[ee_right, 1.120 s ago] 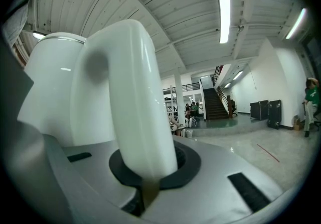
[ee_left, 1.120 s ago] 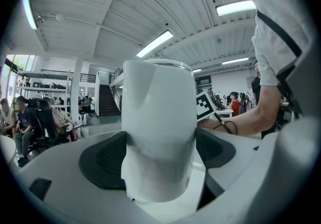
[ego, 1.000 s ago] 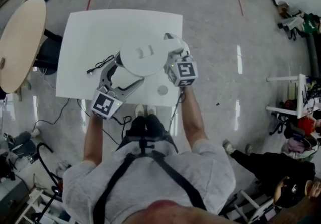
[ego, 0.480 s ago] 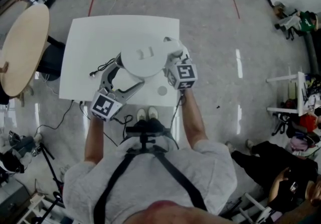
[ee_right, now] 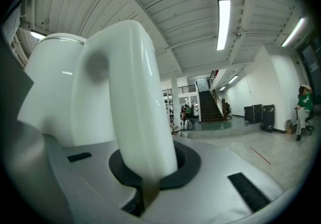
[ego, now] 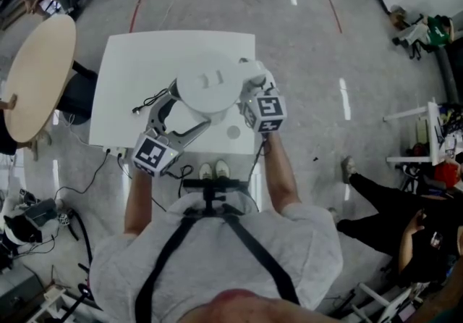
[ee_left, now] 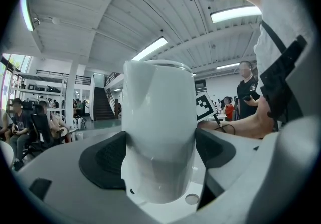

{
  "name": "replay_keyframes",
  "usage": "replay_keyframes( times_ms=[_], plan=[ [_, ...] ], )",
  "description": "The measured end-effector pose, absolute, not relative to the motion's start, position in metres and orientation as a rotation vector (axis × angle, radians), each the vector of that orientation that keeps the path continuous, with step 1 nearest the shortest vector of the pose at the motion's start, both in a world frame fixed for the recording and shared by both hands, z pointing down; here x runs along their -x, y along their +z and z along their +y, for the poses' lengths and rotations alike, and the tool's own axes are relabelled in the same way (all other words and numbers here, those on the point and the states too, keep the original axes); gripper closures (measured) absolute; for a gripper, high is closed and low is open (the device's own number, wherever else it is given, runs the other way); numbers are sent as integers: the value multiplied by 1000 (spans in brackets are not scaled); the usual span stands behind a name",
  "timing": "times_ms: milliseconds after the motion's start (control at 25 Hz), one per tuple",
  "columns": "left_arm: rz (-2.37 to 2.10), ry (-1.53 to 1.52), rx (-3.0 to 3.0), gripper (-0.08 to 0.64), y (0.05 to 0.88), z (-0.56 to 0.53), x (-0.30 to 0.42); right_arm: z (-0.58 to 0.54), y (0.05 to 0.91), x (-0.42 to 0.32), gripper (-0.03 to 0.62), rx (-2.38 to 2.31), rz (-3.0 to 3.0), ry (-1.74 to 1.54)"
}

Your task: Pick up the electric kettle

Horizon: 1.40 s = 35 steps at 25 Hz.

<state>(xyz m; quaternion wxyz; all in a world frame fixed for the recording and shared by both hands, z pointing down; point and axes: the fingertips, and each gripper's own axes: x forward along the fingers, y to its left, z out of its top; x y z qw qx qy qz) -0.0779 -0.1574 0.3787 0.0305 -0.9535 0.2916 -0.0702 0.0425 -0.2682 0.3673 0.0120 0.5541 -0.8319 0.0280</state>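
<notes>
clamping electric kettle [ego: 208, 88], left gripper [ego: 184, 108] and right gripper [ego: 251, 91] straddle table's [ego: 134, 68] near edge.

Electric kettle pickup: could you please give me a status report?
Left gripper shut on electric kettle body. Right gripper shut on handle. Kettle upright. Cable on table, apart.

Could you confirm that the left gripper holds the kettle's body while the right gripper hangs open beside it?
Not quite: the right gripper is shut on the handle, as the right gripper view shows; the left gripper does hold the kettle's body.
</notes>
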Motion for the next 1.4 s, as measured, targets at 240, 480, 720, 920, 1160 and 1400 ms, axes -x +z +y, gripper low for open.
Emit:
replay_keyframes(
  times_ms=[240, 480, 720, 920, 1160, 1400],
  plan=[
    [873, -223, 2938, 124, 373, -149, 76, -257, 360, -44, 591, -1745, -2601, 92],
    [851, -191, 2921, 124, 345, -141, 68, -248, 333, -55, 591, -1771, -2599, 60],
    [833, -196, 2903, 124, 342, -122, 77, -228, 330, -47, 591, -1782, -2601, 53],
    [834, -175, 2906, 124, 339, -114, 76, -220, 326, -47, 591, -1782, -2607, 56],
    [831, -170, 2907, 124, 338, -108, 83, -215, 324, -40, 591, -1779, -2599, 45],
    [827, -187, 2908, 123, 338, -102, 87, -208, 326, -37, 591, -1779, -2605, 69]
  ],
)
